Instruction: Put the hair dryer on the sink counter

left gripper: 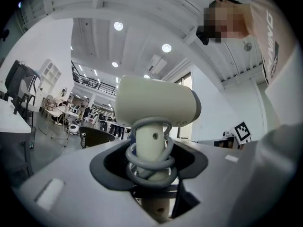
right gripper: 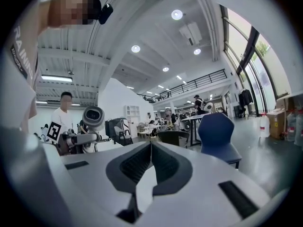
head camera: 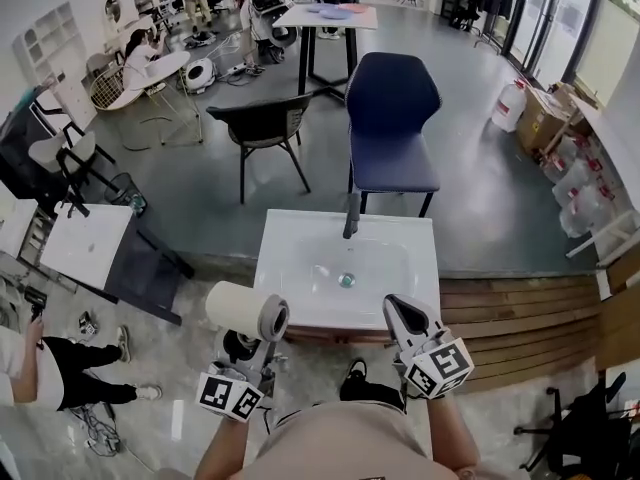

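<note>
A cream hair dryer (head camera: 247, 311) with a grey cord wound round its handle is held upright in my left gripper (head camera: 243, 346), which is shut on the handle, in front of the sink counter's left front corner. In the left gripper view the hair dryer (left gripper: 156, 109) fills the middle, its barrel lying across above the jaws. The white sink counter (head camera: 290, 236) with a basin and a dark faucet (head camera: 351, 215) lies just ahead. My right gripper (head camera: 405, 316) is shut with nothing in it, at the counter's right front edge. The right gripper view shows the left gripper with the hair dryer (right gripper: 93, 117) off to the left.
A blue chair (head camera: 391, 118) and a dark chair (head camera: 264, 124) stand behind the sink counter. A white table (head camera: 86, 244) is at the left, where a person's legs (head camera: 70, 386) show. Boxes and bottles (head camera: 565, 158) line the right wall. Wooden flooring (head camera: 520, 318) runs to the right.
</note>
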Available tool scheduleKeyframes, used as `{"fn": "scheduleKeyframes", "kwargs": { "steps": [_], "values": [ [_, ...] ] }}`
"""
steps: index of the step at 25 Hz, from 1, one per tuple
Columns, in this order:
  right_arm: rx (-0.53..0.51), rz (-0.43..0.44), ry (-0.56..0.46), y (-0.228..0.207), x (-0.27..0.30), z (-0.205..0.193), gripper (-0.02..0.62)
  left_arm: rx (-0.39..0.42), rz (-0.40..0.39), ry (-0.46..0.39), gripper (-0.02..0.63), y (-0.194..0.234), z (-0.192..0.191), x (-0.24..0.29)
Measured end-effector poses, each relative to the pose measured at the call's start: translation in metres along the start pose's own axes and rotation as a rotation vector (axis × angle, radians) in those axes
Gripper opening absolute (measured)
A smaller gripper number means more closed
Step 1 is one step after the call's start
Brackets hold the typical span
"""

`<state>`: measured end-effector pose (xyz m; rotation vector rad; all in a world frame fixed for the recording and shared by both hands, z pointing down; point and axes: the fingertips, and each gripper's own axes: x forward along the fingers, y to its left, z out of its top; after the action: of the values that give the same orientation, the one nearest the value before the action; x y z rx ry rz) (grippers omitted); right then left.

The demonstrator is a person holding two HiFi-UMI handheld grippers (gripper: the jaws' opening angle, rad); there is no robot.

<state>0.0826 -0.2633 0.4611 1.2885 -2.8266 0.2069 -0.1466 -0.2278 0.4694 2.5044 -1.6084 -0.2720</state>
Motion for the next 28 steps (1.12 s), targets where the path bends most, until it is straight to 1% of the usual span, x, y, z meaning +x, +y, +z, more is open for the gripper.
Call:
{"fn": "scheduleKeyframes", "kwargs": {
  "steps": [9,13,16,22,25,28],
  "values": [
    [-0.018,0.101,0.014,-0.069,0.033,0.013,0.008,-0.017,0.131,-0.004,0.236,0.006,-0.005,0.065],
    [-0.006,0.118,0.006,-0.093,0.048,0.013,0.008,-0.003,0.156,0.000,0.236,0.009,-0.004,0.085],
    [0.005,0.124,0.010,-0.100,0.054,0.015,0.008,0.007,0.163,0.018,0.236,0.016,-0.010,0.099],
    [0.020,0.099,0.031,-0.108,0.062,0.007,0.008,0.015,0.178,0.090,0.236,0.051,-0.031,0.128],
    [0.028,0.064,0.037,-0.113,0.064,0.006,0.008,0.009,0.166,0.144,0.236,0.073,-0.053,0.147],
    [0.030,0.039,0.051,-0.115,0.064,0.001,0.008,0.007,0.170,0.219,0.235,0.097,-0.081,0.159]
  ]
}}
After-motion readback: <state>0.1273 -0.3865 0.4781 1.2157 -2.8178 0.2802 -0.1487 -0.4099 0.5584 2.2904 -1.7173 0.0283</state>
